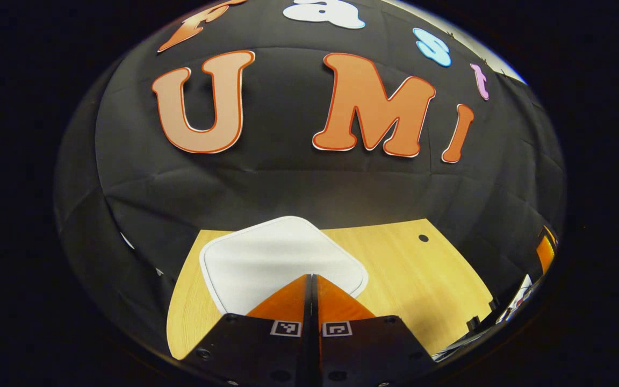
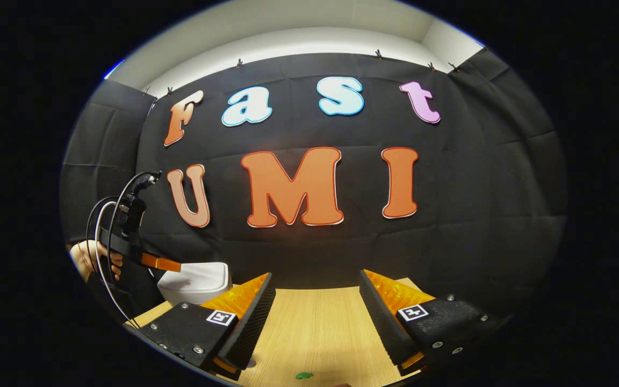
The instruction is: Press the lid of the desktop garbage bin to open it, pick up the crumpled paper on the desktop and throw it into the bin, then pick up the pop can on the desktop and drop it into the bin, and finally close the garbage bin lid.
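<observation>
My left gripper (image 1: 312,277) has its two fingers pressed together, nothing between them, tips forming one wedge aimed straight at the white rounded-square plastic lid (image 1: 277,258) of the desktop garbage bin. In the left gripper view the lid sits dead ahead and just below the tips; they overlap its near edge, but I can't tell whether they're touching it or hovering just above. Lid looks flat and down, so I judge the bin not yet opened and the press as the step in hand. The relation that matters: the lid lies directly along the fingers' line, slightly left of centre, so the move is a short push down and forward, no sideways correction needed. My right gripper (image 2: 317,317) is spread wide, holding nothing, over the light wood-grain tabletop (image 2: 315,322). From the right gripper view the white bin body (image 2: 196,282) stands well off to the left near the table's far edge, with my left gripper (image 2: 162,263) just above its top and my hand (image 2: 92,260) on the handle behind it, cables looping off. So left is clearly the nearer one for the lid; right is well apart and free for the pickups. A small green scrap (image 2: 304,375) lies on the table at the bottom edge of the right gripper view, too small to identify. Risk as I see it: pressing off-centre near the lid's edge may not trip the latch.
</observation>
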A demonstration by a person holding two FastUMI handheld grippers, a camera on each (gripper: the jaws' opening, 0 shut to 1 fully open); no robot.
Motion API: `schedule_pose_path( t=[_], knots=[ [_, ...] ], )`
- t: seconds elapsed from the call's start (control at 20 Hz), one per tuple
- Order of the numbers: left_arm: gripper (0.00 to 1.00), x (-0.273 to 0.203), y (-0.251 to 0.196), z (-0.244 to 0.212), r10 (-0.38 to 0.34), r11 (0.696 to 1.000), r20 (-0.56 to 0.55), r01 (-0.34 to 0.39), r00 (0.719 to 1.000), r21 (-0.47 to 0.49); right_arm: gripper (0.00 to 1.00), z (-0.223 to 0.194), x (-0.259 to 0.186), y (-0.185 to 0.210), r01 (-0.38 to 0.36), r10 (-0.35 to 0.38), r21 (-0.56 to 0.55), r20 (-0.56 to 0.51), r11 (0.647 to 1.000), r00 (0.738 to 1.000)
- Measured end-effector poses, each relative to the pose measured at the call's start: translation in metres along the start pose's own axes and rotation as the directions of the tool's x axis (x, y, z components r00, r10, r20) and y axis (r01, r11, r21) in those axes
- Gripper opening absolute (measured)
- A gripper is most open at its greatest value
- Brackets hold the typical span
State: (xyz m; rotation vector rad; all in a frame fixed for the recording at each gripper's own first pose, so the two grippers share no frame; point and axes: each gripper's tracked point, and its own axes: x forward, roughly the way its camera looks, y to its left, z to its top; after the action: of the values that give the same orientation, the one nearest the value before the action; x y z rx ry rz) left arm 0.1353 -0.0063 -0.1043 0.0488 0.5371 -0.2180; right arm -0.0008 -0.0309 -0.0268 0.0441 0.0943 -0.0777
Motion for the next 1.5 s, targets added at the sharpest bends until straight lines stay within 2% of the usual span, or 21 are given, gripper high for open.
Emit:
schedule_pose_path(
  t=[0.4, 0.45, 0.55, 0.6, 1.0, 1.05, 1.1, 1.25, 1.5],
  knots=[
    [0.00, 0.023, -0.002, -0.036, -0.037, 0.999, -0.118, 0.036, 0.992, -0.010, 0.94, -0.011, 0.003, -0.002, 0.003, -0.002, 0.008, -0.028, 1.000, 1.000],
    [0.00, 0.024, 0.000, -0.049, -0.032, 0.999, -0.186, 0.030, 0.982, -0.016, 0.94, -0.012, 0.004, -0.001, -0.001, 0.001, 0.010, -0.032, 1.000, 0.999],
    [0.01, 0.035, -0.001, -0.039, -0.029, 0.999, -0.162, 0.023, 0.986, -0.035, 0.93, -0.016, 0.005, -0.001, -0.003, 0.005, 0.024, -0.046, 1.000, 0.999],
    [0.01, 0.034, -0.002, -0.044, -0.035, 0.999, -0.188, 0.029, 0.981, -0.036, 0.94, -0.018, 0.005, 0.000, -0.004, 0.006, 0.029, -0.051, 1.000, 0.999],
    [0.01, 0.030, 0.000, -0.044, -0.021, 0.999, -0.144, 0.014, 0.989, -0.050, 0.94, -0.022, 0.000, -0.003, 0.005, -0.003, 0.036, -0.056, 0.999, 0.998],
    [0.05, 0.030, 0.000, -0.042, -0.024, 0.999, -0.135, 0.017, 0.991, -0.052, 0.94, -0.020, 0.000, -0.003, 0.004, -0.002, 0.040, -0.053, 0.999, 0.999],
    [0.01, 0.029, 0.001, -0.038, -0.028, 0.999, -0.119, 0.023, 0.992, -0.045, 0.94, -0.019, -0.001, -0.003, 0.001, 0.001, 0.041, -0.051, 0.999, 0.999],
    [0.00, 0.022, 0.015, -0.025, 0.056, 0.998, -0.096, -0.053, 0.994, 0.029, 0.94, -0.016, -0.002, -0.006, 0.006, -0.005, 0.032, -0.048, 0.999, 0.999],
    [0.00, -0.016, 0.007, 0.046, 0.091, 0.992, 0.110, -0.100, 0.990, 0.079, 0.94, -0.013, -0.003, -0.002, 0.000, 0.000, 0.015, -0.043, 1.000, 0.999]
  ],
)
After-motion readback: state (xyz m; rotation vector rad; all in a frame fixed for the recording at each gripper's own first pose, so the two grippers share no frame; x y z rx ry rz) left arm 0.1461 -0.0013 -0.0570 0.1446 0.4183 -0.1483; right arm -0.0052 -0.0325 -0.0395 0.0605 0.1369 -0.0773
